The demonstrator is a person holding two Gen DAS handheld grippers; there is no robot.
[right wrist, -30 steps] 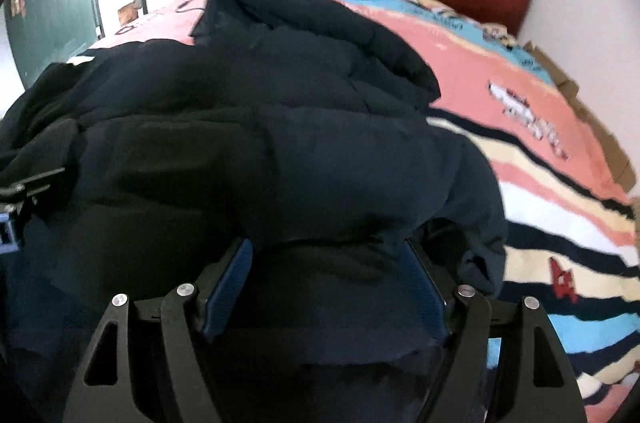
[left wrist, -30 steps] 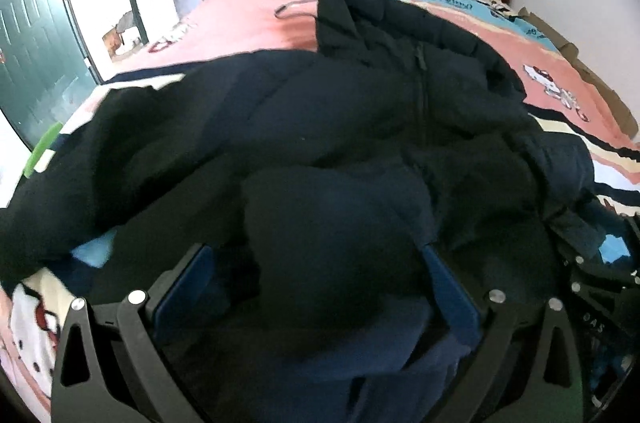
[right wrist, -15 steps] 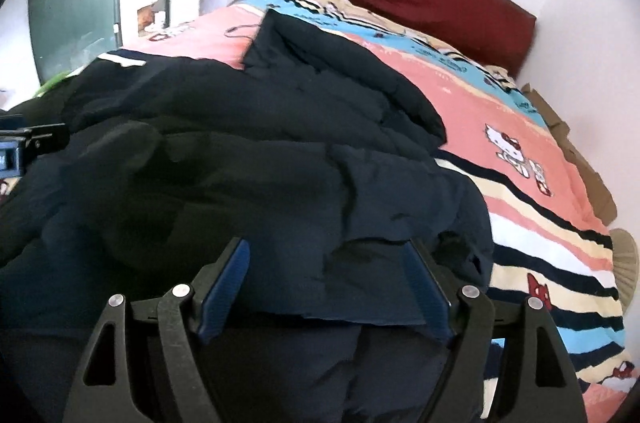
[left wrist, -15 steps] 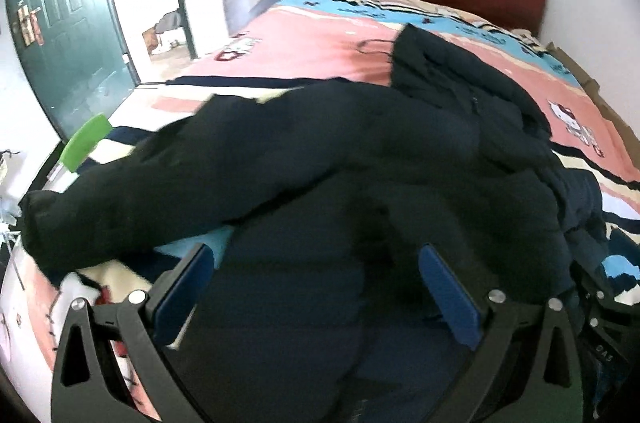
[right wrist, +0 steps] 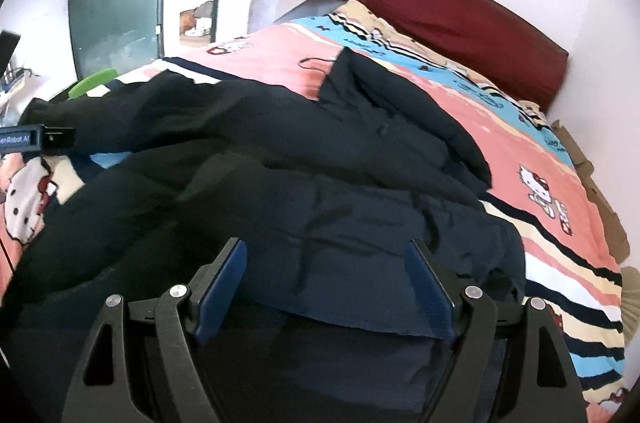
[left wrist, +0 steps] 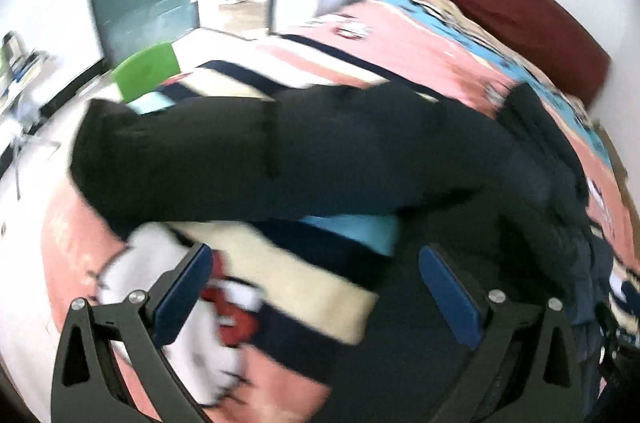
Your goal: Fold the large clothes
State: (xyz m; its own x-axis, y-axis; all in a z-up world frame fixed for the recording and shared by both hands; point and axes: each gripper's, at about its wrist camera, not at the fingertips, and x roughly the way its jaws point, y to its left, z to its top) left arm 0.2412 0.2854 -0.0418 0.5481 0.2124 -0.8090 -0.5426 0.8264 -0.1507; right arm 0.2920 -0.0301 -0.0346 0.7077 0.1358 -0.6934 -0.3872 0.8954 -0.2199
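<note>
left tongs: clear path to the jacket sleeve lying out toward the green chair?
Probably yes. The left tongs stand open over bare striped bedspread, and the jacket sleeve lies just ahead of them with nothing lying on it or between. The view is blurred, so the gap is hard to judge.
</note>
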